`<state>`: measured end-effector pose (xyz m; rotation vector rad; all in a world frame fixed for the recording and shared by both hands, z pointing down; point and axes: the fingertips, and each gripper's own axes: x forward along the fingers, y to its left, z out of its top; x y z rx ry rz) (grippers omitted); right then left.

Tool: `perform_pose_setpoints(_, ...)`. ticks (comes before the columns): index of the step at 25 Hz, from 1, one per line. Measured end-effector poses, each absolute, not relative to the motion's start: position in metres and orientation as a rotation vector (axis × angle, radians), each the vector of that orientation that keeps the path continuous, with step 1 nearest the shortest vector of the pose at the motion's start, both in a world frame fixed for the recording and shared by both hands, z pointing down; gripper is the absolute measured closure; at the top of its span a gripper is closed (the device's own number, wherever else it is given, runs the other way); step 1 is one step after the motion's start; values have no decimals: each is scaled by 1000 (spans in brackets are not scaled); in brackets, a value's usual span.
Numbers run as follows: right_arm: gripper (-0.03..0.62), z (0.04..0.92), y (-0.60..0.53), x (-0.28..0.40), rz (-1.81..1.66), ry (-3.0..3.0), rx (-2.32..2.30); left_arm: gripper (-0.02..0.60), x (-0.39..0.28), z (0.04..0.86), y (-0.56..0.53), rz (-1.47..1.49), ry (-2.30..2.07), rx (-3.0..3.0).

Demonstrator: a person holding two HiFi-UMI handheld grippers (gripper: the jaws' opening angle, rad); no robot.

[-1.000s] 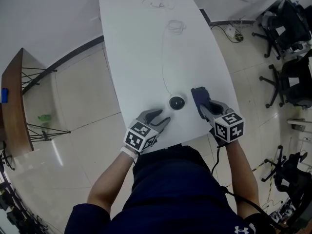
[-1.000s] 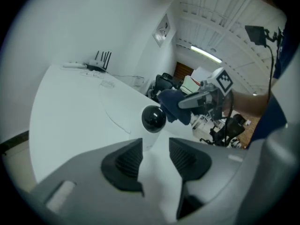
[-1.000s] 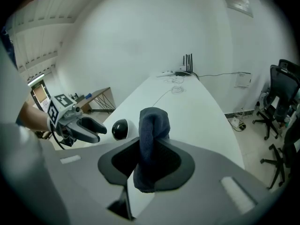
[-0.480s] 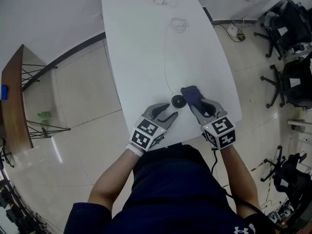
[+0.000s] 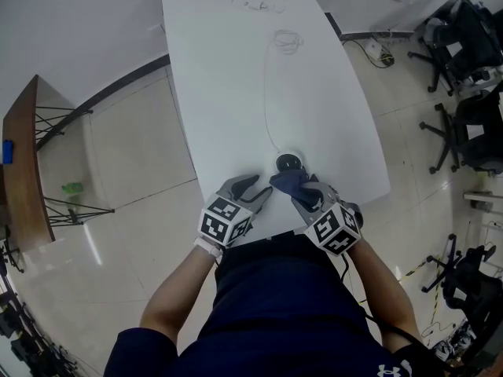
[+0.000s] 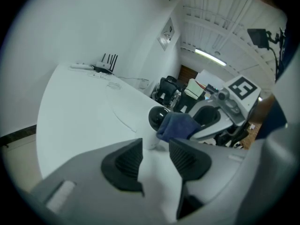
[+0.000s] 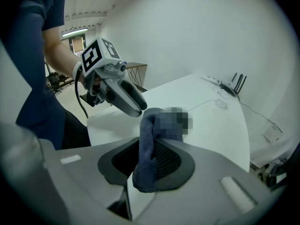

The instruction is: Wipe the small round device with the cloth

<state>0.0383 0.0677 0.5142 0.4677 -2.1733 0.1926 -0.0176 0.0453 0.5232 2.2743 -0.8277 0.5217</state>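
The small round black device (image 5: pixel 288 163) (image 6: pixel 157 117) sits near the front edge of the white table (image 5: pixel 236 77), with its thin cable (image 5: pixel 265 93) running away up the table. My right gripper (image 5: pixel 301 192) (image 7: pixel 150 163) is shut on a dark blue cloth (image 5: pixel 288 182) (image 7: pixel 146 146) (image 6: pixel 179 125). The cloth's free end lies against the device's near side. In the right gripper view the cloth and a blurred patch hide the device. My left gripper (image 5: pixel 253 188) (image 6: pixel 154 154) rests just left of the device, open, with only bare tabletop between its fingers.
The table's front edge runs right under both grippers, against the person's body. Loose cables (image 5: pixel 244 0) lie at the table's far end. Black office chairs (image 5: pixel 471 45) stand on the floor to the right, and a wooden side table (image 5: pixel 20 171) to the left.
My right gripper has swung left with the cloth and rolled, bringing the cloth from the device's right side onto its near side. The left gripper sits about where it was.
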Motion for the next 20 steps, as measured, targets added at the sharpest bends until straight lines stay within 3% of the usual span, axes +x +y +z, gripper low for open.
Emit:
perform_pose_setpoints(8,508,457,12,69,498,-2280,834,405,-25,521,45,490,-854,2258)
perform_pose_setpoints(12,508,446,-39,73,192,-2135,904,407,-29,517,44,468,-879,2257)
perform_pose_setpoints(20,508,468,-27,-36,-283,-2048,432,416,-70,517,42,404,-986,2191)
